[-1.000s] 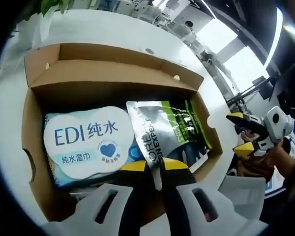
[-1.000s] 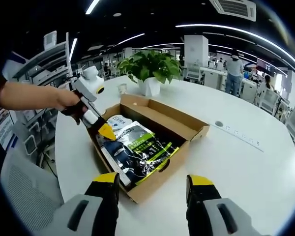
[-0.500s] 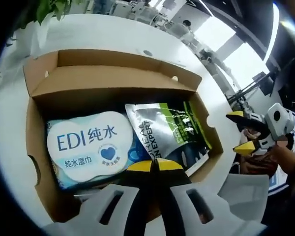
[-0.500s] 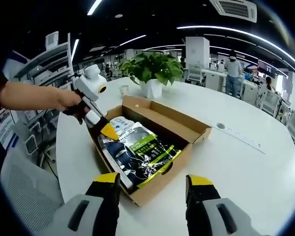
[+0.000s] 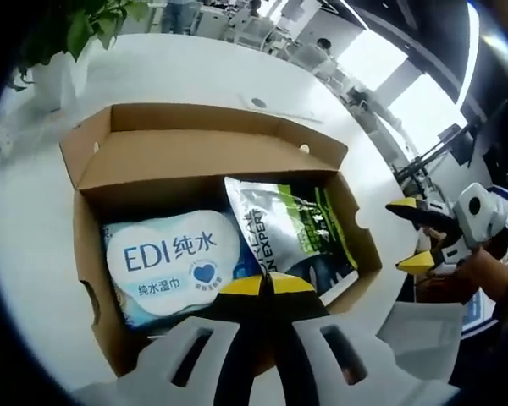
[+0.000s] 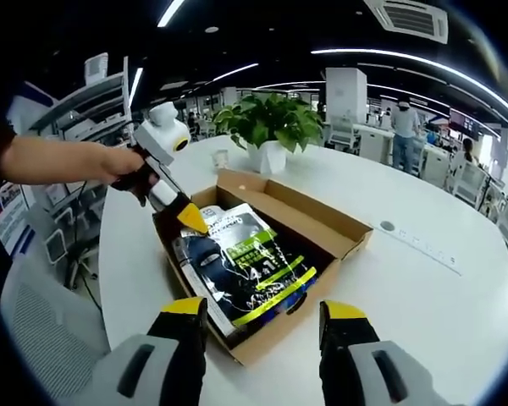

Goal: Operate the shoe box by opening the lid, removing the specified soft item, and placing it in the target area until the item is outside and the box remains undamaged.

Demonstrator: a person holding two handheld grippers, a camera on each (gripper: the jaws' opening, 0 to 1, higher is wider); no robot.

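**Cardboard box open, soft pouch gripped at edge**

Cardboard shoe box [image 5: 93, 220] on white table [image 6: 423, 279], lid folded back. Inside, side by side: blue-and-white wipes pack [image 5: 173, 262] and silver-green pouch [image 5: 292, 233]. Left gripper [image 5: 267, 283] closed, yellow tips together on near edge of pouch. Right gripper [image 6: 262, 315] held apart above table, just short of box, clear of everything. Potted plant [image 6: 271, 127] beyond box.

We see a round white table [image 6: 423, 279] carrying the open cardboard shoe box [image 6: 326, 222], which sits near its middle. Behind the box stands a potted plant [image 6: 271, 135] in a white pot, with a small cup [image 6: 219, 158] beside it.
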